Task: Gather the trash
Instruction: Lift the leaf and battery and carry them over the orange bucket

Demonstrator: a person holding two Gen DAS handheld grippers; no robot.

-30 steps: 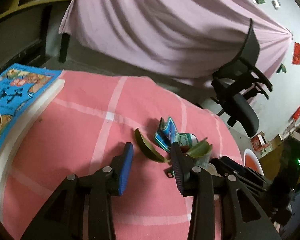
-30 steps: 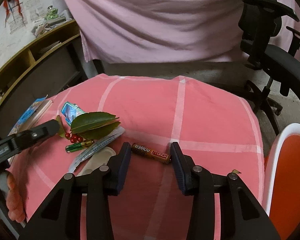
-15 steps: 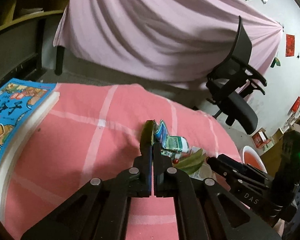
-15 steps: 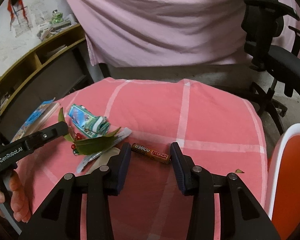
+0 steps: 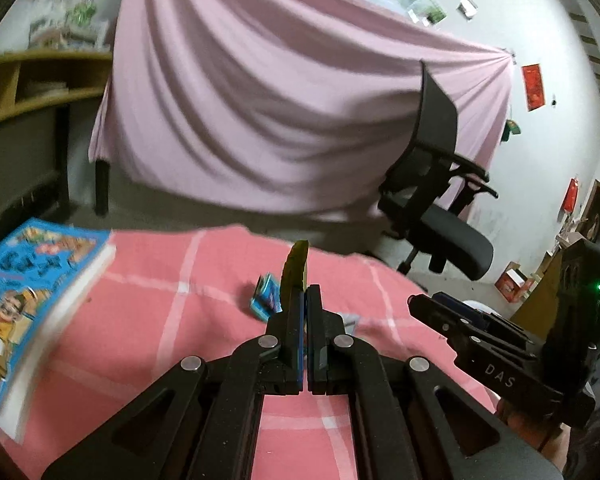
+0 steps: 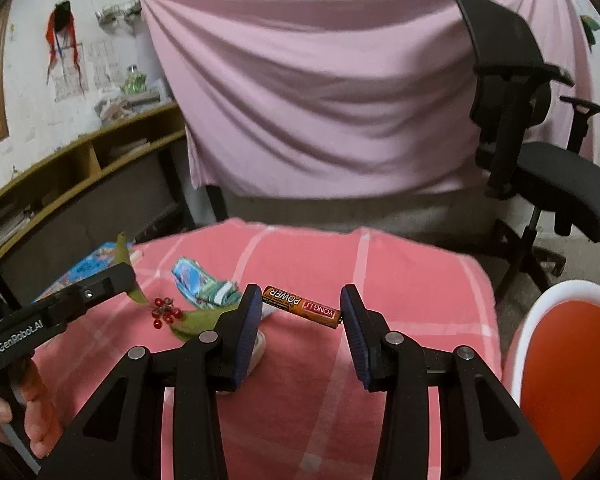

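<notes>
My left gripper [image 5: 305, 294] is shut on a green leaf [image 5: 295, 266] and holds it above the pink checked cloth [image 5: 180, 320]; it shows from the side in the right wrist view [image 6: 128, 276], the leaf [image 6: 121, 250] sticking up. My right gripper [image 6: 298, 300] is open, its fingers either side of an orange battery [image 6: 302, 306] lying on the cloth. A crumpled blue-green wrapper [image 6: 200, 284], red berries [image 6: 165, 312] and another leaf [image 6: 200, 320] lie left of it. The wrapper also shows in the left wrist view [image 5: 266, 298].
A blue picture book [image 5: 28, 304] lies at the table's left edge. A white bin with an orange inside [image 6: 560, 360] stands right of the table. A black office chair [image 6: 540, 168] and a pink draped sheet [image 6: 320, 80] stand behind.
My left gripper closed on the green leaf and lifted it off the cloth. My right gripper rose a little, still open around the battery.
</notes>
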